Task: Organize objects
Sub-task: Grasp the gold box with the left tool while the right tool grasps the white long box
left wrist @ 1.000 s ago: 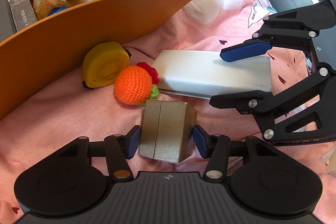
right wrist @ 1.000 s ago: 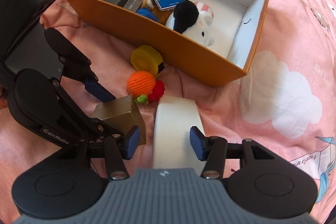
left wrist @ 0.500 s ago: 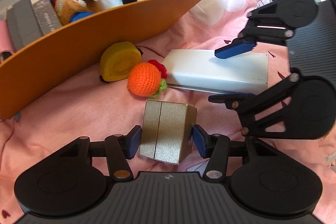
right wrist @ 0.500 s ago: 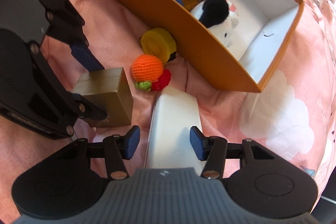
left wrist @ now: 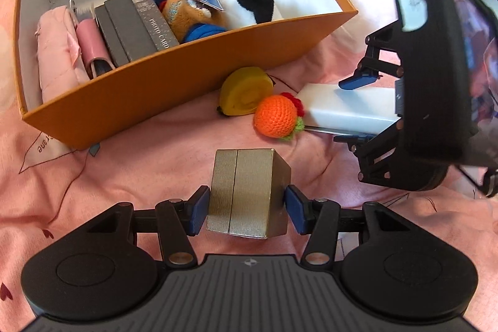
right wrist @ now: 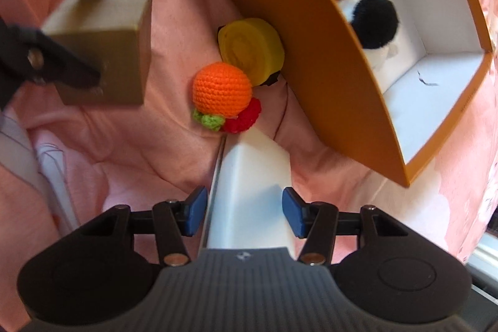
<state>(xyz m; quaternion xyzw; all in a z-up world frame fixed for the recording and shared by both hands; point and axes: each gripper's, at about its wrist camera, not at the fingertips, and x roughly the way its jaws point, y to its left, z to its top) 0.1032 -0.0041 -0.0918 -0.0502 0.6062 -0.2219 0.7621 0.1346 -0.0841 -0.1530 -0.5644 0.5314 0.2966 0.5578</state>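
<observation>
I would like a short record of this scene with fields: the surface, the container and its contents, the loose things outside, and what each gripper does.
surface: pink bedsheet
container: orange box, open top
inside box: plush toys, dark slim boxes, pink pouch
loose outside: yellow tape measure, crocheted orange
left gripper: shut on gold box, lifted off the sheet
right gripper: open, straddling white box, pads not pressing
</observation>
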